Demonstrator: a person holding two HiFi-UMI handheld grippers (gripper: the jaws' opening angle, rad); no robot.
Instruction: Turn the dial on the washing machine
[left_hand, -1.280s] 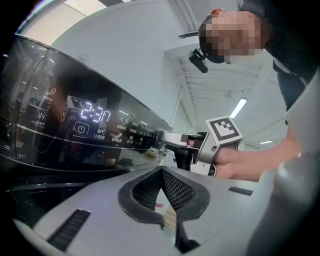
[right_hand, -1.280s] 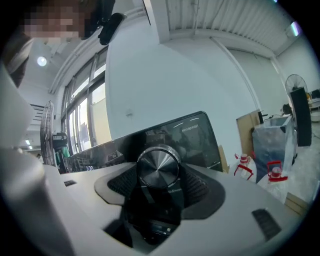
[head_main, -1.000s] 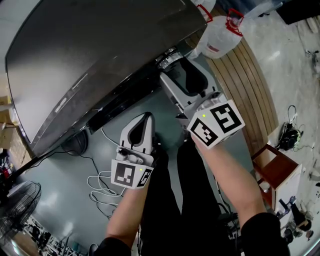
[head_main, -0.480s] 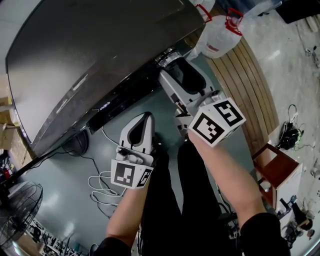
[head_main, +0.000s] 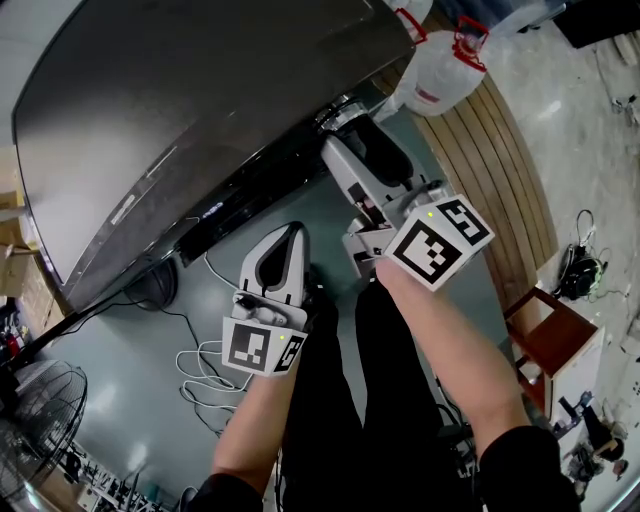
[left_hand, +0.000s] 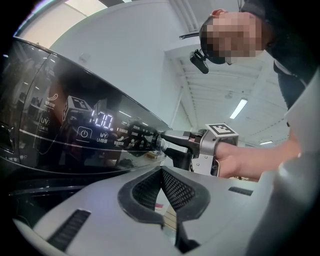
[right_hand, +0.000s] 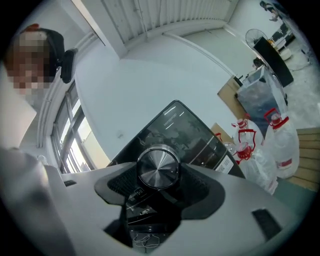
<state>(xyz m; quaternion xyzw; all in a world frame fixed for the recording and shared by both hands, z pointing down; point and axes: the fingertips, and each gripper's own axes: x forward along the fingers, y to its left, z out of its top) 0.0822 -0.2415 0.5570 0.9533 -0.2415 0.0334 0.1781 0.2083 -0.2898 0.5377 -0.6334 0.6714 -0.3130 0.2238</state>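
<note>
as the right forearm (head_main: 440, 345) reaches forward, its hand-held gripper (head_main: 348, 122) clamps the dial (right_hand: 158, 168).

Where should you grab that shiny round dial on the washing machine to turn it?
By its round rim, coming straight at its flat face. The dial sticks out from the dark control panel like a short drum, so one jaw fits on each side of it. The right tool holds it just that way.

Small panel labels (left_hand: 131, 142) on the washing machine (left_hand: 60, 150) seem unreadable.
</note>
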